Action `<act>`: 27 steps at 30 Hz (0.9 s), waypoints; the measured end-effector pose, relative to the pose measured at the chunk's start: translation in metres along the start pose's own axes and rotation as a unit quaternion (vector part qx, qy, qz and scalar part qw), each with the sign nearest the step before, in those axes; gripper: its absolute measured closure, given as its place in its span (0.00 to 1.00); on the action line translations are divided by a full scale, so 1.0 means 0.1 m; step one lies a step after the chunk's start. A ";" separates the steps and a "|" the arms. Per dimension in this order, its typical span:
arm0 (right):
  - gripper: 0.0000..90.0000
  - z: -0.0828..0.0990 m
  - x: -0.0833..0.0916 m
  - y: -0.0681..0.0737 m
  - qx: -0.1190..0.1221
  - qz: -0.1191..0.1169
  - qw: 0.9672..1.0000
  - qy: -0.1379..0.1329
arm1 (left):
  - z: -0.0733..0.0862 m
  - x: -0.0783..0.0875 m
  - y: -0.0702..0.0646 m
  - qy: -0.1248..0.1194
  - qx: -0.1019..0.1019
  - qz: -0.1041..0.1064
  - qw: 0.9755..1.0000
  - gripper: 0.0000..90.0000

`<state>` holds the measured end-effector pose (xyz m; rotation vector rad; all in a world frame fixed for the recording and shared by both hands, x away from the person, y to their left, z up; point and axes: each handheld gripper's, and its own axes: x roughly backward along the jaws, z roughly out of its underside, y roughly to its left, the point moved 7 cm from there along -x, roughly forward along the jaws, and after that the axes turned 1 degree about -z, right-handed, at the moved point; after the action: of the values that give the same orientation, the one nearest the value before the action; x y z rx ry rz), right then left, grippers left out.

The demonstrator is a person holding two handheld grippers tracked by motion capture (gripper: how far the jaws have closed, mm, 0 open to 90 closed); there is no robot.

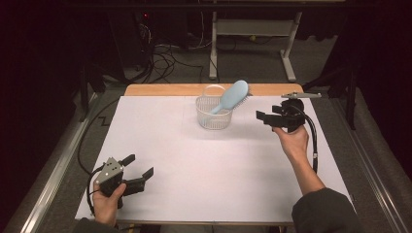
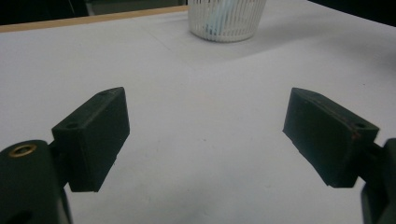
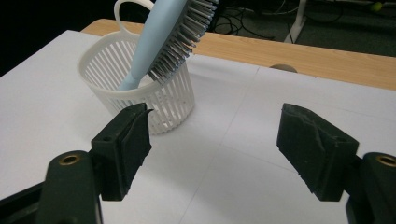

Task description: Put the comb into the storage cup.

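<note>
The blue hairbrush [image 1: 232, 96] already stands handle-down in the white basket [image 1: 214, 116] at the far middle of the table [image 1: 194, 160], so the placing looks done, with right tongs [image 1: 261, 118] and left tongs [image 1: 138, 165] both spread and empty

A lab — white-covered table [image 1: 160, 145], tangled floor cables [image 1: 165, 58], metal bench frame [image 1: 252, 29] behind.
</note>
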<state>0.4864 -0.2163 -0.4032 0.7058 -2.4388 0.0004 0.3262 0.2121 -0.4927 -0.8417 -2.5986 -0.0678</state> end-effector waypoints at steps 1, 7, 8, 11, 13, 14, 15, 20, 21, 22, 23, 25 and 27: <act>0.29 0.00 0.01 -0.01 0.000 0.000 1.000 0.000 | 0.00 0.00 0.00 0.000 0.000 0.000 1.000 0.17; 0.30 0.02 0.03 -0.02 -0.001 0.001 1.000 -0.002 | 0.00 0.00 0.00 0.000 0.000 0.000 1.000 0.17; 0.30 0.02 0.04 -0.02 -0.001 0.000 1.000 -0.003 | 0.00 0.00 0.00 0.000 0.001 0.000 1.000 0.17; 0.29 0.03 0.06 -0.02 0.000 -0.001 1.000 -0.004 | 0.00 0.00 0.00 -0.002 0.002 -0.001 1.000 0.17; 0.30 0.04 0.07 -0.02 0.000 -0.001 1.000 -0.004 | 0.00 0.00 0.00 -0.001 0.002 0.000 1.000 0.17; 0.29 0.04 0.07 -0.02 0.000 -0.002 1.000 -0.005 | 0.00 0.00 0.00 -0.001 0.001 0.000 1.000 0.17; 0.30 0.04 0.07 -0.02 -0.001 -0.002 1.000 -0.005 | 0.00 0.00 0.00 -0.001 0.001 0.000 1.000 0.17; 0.30 0.06 0.09 -0.04 -0.005 -0.003 1.000 -0.008 | 0.00 0.00 0.00 0.001 0.000 0.000 1.000 0.17; 0.30 0.07 0.09 -0.05 -0.006 -0.002 1.000 -0.008 | 0.00 0.00 0.00 0.001 -0.001 0.000 1.000 0.17; 0.30 0.07 0.10 -0.05 -0.006 -0.003 1.000 -0.008 | 0.00 0.00 0.00 0.001 -0.001 0.000 1.000 0.17; 0.30 0.08 0.10 -0.05 -0.007 -0.002 1.000 -0.008 | 0.00 0.00 0.00 0.001 -0.001 0.000 1.000 0.17; 0.30 0.08 0.11 -0.05 -0.005 -0.002 1.000 -0.009 | 0.00 0.00 0.00 0.001 -0.001 -0.001 1.000 0.17; 0.30 0.09 0.13 -0.06 -0.005 -0.001 1.000 -0.010 | 0.00 0.00 0.00 0.001 -0.001 -0.001 1.000 0.17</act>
<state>0.4757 -0.2288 -0.4045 0.7074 -2.4546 -0.0210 0.3264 0.2121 -0.4930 -0.8399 -2.5974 -0.0718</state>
